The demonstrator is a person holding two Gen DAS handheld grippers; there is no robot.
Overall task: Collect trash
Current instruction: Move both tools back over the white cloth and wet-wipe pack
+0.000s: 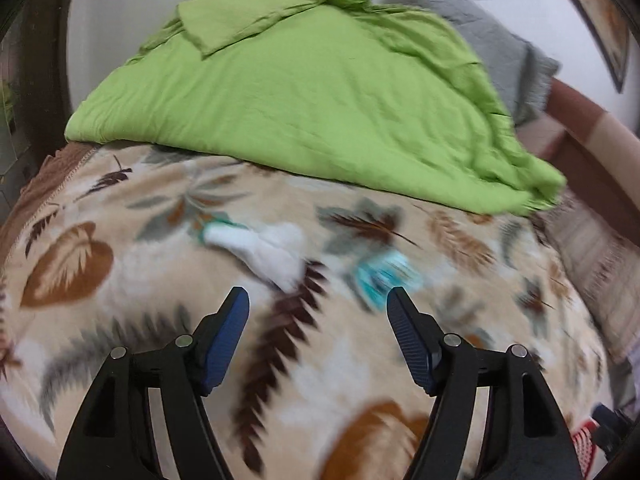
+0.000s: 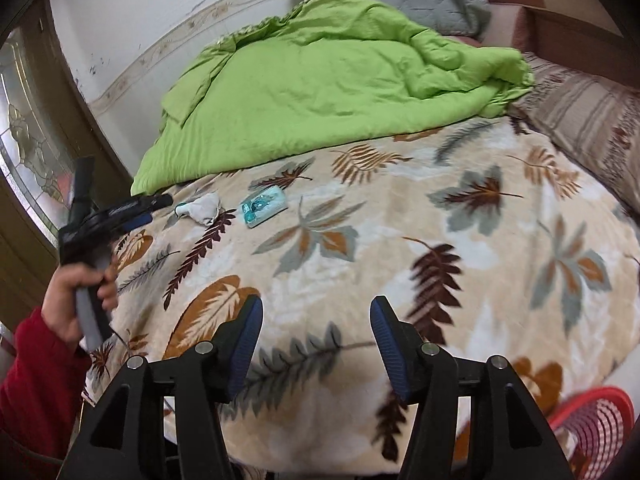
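Trash (image 2: 265,205) lies near green quilt (image 2: 320,92), red basket (image 2: 596,420) well apart.

Left wrist view: close above leaf-print blanket (image 1: 120,320), angled down toward green quilt (image 1: 304,104), wall behind it. Right wrist view: farther back from green quilt (image 2: 320,92), same downward slant, wider sweep, red basket (image 2: 596,420) at near edge. Shared: quilt, blanket, grey pillow (image 1: 496,40).
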